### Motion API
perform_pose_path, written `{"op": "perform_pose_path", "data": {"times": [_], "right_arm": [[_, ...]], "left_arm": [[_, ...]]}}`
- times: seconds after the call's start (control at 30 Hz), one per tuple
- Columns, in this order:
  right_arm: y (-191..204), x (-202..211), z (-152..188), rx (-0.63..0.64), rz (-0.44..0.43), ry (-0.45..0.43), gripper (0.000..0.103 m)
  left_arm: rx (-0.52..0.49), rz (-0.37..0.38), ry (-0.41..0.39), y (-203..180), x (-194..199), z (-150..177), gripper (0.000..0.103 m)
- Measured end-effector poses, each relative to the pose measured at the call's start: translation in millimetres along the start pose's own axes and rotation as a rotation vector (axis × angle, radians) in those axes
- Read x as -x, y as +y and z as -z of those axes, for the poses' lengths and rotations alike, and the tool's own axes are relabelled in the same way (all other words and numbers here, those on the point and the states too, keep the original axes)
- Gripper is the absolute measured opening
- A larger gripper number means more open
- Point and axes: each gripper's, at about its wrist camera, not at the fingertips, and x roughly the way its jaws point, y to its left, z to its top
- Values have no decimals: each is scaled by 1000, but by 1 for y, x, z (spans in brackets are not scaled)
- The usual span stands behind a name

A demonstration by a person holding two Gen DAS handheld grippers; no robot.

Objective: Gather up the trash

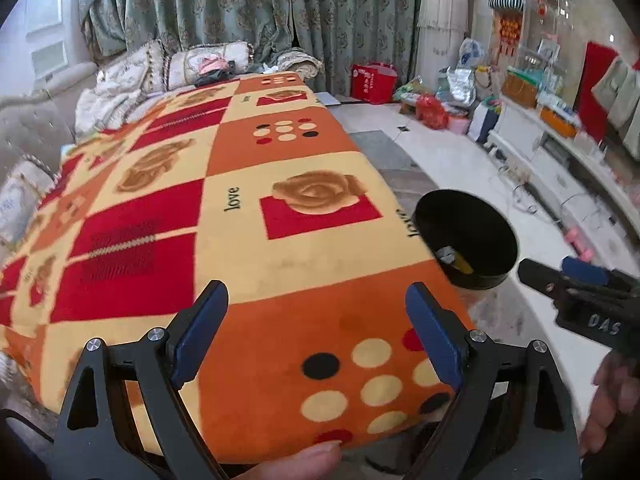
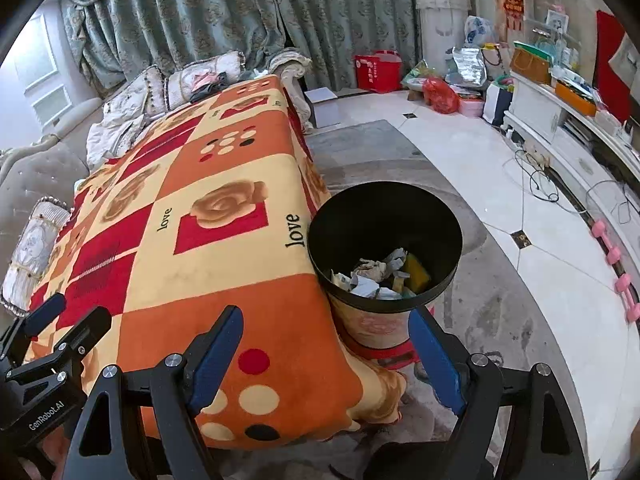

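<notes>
Black round plastic bin (image 2: 384, 240) stands on the floor against the blanket-covered desk (image 2: 224, 264), holding crumpled paper scraps (image 2: 376, 276). Left tongs (image 1: 316, 332) and right tongs (image 2: 326, 354) both gape wide, gripping nothing.

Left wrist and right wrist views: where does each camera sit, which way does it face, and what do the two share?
Left wrist: on the left hand-held gripper, facing down along the patterned blanket; open fingers, a thumb, and the right hand-held gripper at right.
Right wrist: on the right hand-held gripper, over the blanket's corner, facing the black trash bin holding crumpled paper; open fingers, left hand-held gripper at left.
Shared: blanket, bin, curtains, red bag.
</notes>
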Motion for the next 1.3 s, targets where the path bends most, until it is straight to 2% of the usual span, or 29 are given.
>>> {"op": "perform_pose_path", "data": {"times": [0.5, 1.3], "right_arm": [[-2, 5, -1, -8, 6, -12, 82], [-2, 5, 3, -24, -6, -23, 82]], "left_arm": [[-3, 1, -6, -6, 2, 1, 90], [10, 42, -29, -7, 4, 5, 90]]}}
